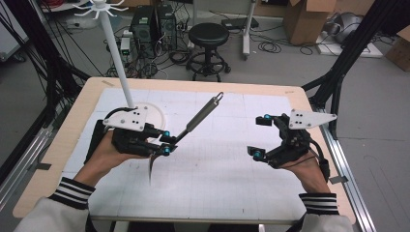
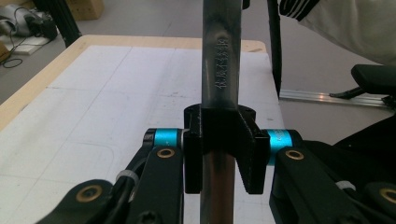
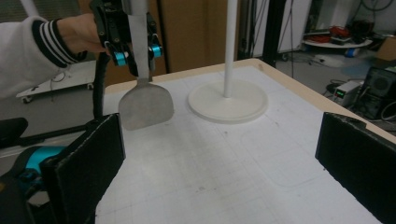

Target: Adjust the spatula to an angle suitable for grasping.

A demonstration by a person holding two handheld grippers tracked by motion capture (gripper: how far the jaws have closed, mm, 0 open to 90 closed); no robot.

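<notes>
My left gripper (image 1: 166, 141) is shut on the neck of a metal spatula (image 1: 200, 116), held above the white mat. Its handle slants up and away to the right, and its flat blade (image 3: 145, 108) hangs down toward the mat. In the left gripper view the black pads (image 2: 194, 149) clamp the steel shaft (image 2: 220, 60) from both sides. My right gripper (image 1: 261, 137) hovers over the right side of the mat, jaws wide apart with nothing between them. In the right gripper view its pads (image 3: 86, 163) frame the left gripper (image 3: 135, 49) and the spatula ahead.
A white hook stand, with a round base (image 1: 153, 112) and a tall pole (image 1: 118, 63), rises just behind my left hand. The mat covers a wooden table (image 1: 72, 121). Beyond the far edge stand a black stool (image 1: 209, 36), computer towers and cardboard boxes.
</notes>
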